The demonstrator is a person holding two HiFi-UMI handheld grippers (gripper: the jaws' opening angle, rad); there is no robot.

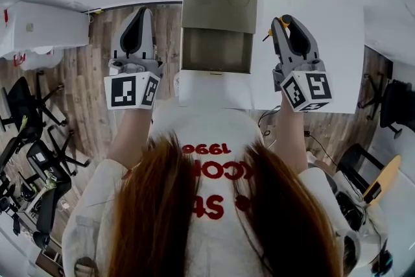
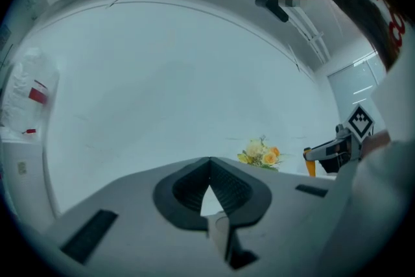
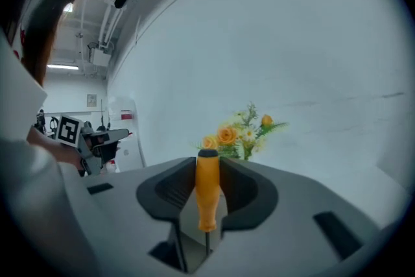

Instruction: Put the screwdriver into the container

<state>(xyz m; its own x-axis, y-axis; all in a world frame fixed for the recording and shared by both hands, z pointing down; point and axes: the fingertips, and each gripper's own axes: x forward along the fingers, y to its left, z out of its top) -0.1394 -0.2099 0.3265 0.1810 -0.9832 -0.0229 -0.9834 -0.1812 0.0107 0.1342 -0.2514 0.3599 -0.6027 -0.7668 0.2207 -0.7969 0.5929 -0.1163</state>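
Plainly, right gripper [image 1: 283, 26] clamps the screwdriver [image 3: 207, 191]; shirt print [image 1: 206, 149] reads 1990.

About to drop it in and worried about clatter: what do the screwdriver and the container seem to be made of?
Screwdriver: the orange handle looks like smooth moulded plastic, evenly coloured with a soft sheen and a dark end cap. The thin dark shaft is probably metal.
Container: matte olive-brown flat panels with two round shapes pressed into the top. It could be plastic or coated board; hard to tell.
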